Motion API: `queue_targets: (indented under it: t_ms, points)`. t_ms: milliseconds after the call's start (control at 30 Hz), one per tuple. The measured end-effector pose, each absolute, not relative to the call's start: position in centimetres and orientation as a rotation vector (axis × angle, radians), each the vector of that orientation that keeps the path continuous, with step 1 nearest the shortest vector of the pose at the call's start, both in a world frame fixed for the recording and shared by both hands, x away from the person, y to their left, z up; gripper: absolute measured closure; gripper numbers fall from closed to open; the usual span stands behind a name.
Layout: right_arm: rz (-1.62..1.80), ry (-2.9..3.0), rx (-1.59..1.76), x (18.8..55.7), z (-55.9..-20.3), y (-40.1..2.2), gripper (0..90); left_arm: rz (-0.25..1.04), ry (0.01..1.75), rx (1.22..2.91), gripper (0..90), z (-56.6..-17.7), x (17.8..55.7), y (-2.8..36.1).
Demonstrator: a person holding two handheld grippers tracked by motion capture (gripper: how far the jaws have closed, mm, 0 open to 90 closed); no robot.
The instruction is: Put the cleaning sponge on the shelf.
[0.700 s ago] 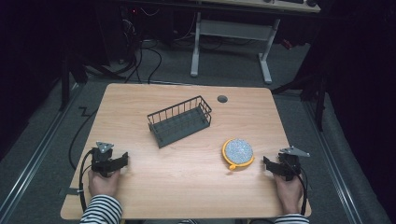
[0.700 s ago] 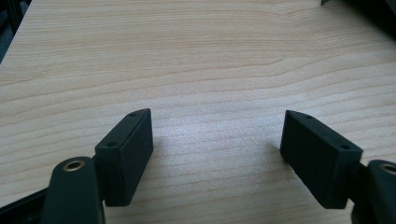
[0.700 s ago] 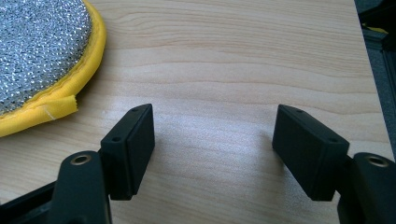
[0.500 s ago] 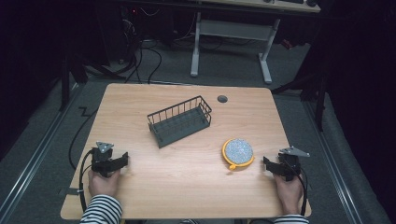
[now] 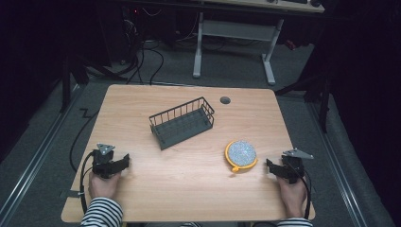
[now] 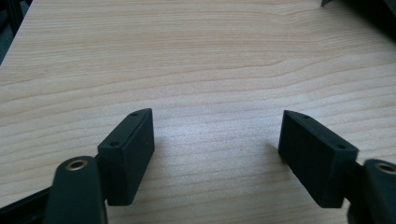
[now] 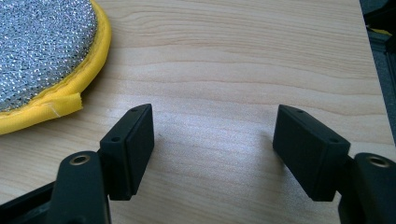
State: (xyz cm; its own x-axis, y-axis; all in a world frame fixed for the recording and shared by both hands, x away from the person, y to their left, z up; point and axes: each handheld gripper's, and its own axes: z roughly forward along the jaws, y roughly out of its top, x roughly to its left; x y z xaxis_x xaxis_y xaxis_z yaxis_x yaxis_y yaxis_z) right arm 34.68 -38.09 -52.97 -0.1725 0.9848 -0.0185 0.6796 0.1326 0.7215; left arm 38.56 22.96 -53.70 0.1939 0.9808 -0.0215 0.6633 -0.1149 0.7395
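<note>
- Right gripper (image 5: 273, 169): rests low at the counter's right near edge, held in the person's right hand (image 5: 292, 194). In the right gripper view its jaws stand spread wide over bare wood, with nothing between them.
- Left gripper (image 5: 118, 163): rests at the counter's left near edge, in the left hand (image 5: 101, 184). Its jaws are likewise spread and empty, with wood grain alone between them in the left gripper view.
- Scouring pad (image 5: 241, 153): a round pad with a silver mesh face and yellow border, lying flat on the counter (image 5: 189, 189). It sits just beside the right gripper, towards the middle, apart from the jaws. In the right gripper view (image 7: 42, 51) it lies up and left of the left-hand jaw, not touched.
- Wire basket (image 5: 182, 122): black, upright, empty as far as can be seen, standing at mid-counter, well apart from both grippers and near the pad.
- Step in hand, as judged: the start position, with no approach yet made and nothing grasped.
- Next move, as judged: the right gripper is the nearer to the pad. It would need to shift towards it and bring one jaw under or against the yellow rim, since the pad lies flat and thin. Depositing it in the basket appears the likely aim.
</note>
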Motion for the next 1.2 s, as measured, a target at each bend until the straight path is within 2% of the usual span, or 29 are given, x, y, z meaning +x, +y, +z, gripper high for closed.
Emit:
queue_targets:
  t_ms: [167, 633, 1000, 1200]
  points:
    - [0.799, 1.916, 1.596, 34.7, -53.0, -38.1, 29.3, 0.653, 1.535, 1.851, 28.4, -53.7, 38.6, 22.9]
    - [0.804, 1.925, 1.590, 34.6, -53.0, -38.1, 29.1, 0.488, 1.526, 1.794, 30.4, -52.4, 39.4, 22.7]
    - [0.803, 1.926, 1.587, 34.6, -53.0, -38.1, 29.1, 0.460, 1.413, 1.788, 33.1, -49.2, 40.2, 21.4]
    - [0.803, 1.926, 1.587, 34.6, -53.0, -38.1, 29.0, 0.428, 1.366, 1.789, 31.3, -47.3, 41.4, 20.6]
